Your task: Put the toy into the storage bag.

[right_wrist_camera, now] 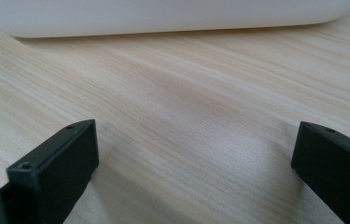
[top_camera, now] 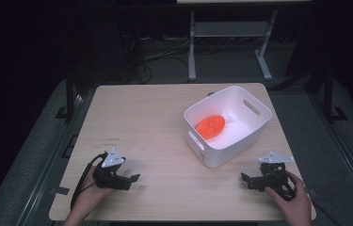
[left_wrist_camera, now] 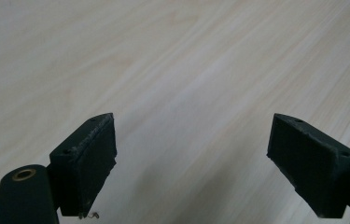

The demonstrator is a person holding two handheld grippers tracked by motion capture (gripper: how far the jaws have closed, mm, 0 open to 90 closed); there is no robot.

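White bin (top_camera: 254, 123) — right half of table, upright; orange ball (top_camera: 210, 126) inside — beside white item (top_camera: 227, 116).

ball (top_camera: 211, 126) in bin (top_camera: 254, 126), bin on table (top_camera: 150, 122) right

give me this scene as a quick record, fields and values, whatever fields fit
surface: light wooden table
container: white bin with handle slots, on the table's right half
bin contents: orange object with a criss-cross pattern, beside something white that is too small to identify
left tool: open, holding nothing, low at the near left of the table
right tool: open, holding nothing, low at the near right, in front of the bin
hands: left hand and right hand, one on each tool
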